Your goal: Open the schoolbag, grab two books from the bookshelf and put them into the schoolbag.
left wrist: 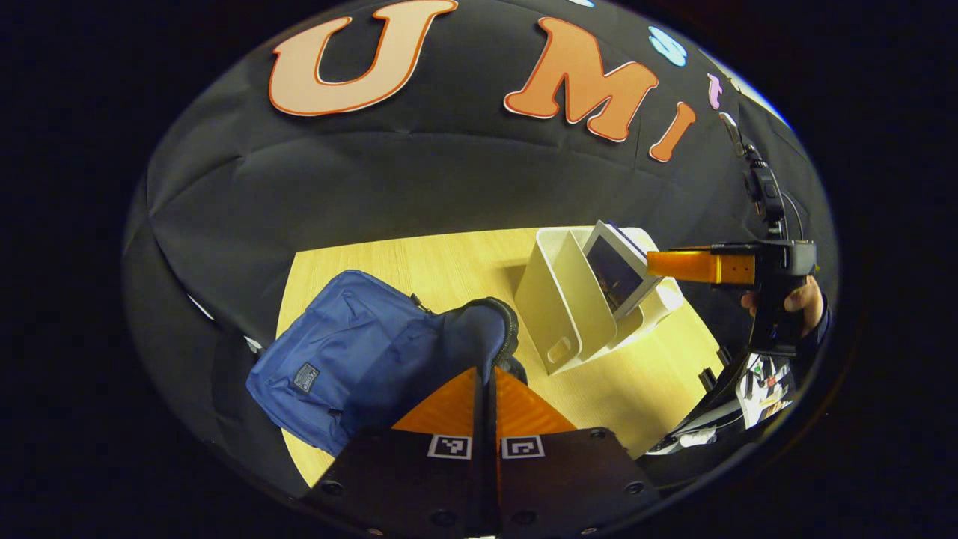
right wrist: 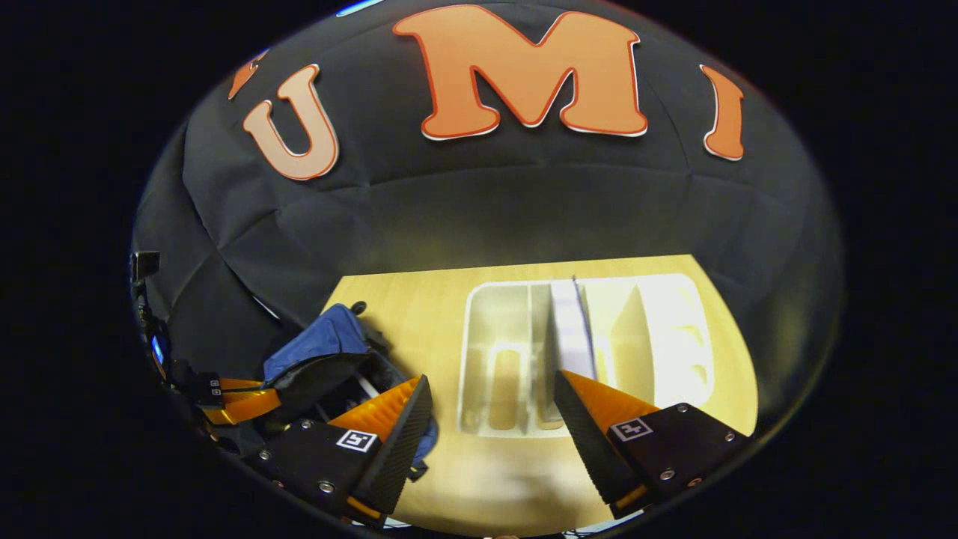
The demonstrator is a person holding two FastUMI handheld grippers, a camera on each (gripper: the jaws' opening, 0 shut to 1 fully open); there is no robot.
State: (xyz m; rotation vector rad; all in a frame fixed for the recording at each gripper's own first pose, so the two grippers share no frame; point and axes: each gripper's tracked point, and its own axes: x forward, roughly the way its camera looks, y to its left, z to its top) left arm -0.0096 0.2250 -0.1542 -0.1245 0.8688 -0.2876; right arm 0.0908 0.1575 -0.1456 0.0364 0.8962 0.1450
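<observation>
The blue schoolbag (left wrist: 352, 352) lies on the left of the wooden table (left wrist: 449, 262). My left gripper (left wrist: 485, 372) is shut on the bag's dark flap (left wrist: 479, 326), holding it raised. A white bookshelf rack (left wrist: 561, 307) stands to the right with a dark-covered book (left wrist: 615, 271) leaning in it. The right gripper (left wrist: 653, 264) hovers beside the rack's top, held by a hand (left wrist: 802, 298). In the right gripper view, my right gripper (right wrist: 490, 400) is open above the rack (right wrist: 494, 352), in front of the upright book (right wrist: 572, 329). The bag (right wrist: 318, 344) and left gripper (right wrist: 262, 398) sit at the left.
The black cloth wall closes off the table's far side, right behind the rack. Bare tabletop (right wrist: 419, 314) lies between bag and rack. Cables and papers (left wrist: 763, 382) sit off the table's right edge.
</observation>
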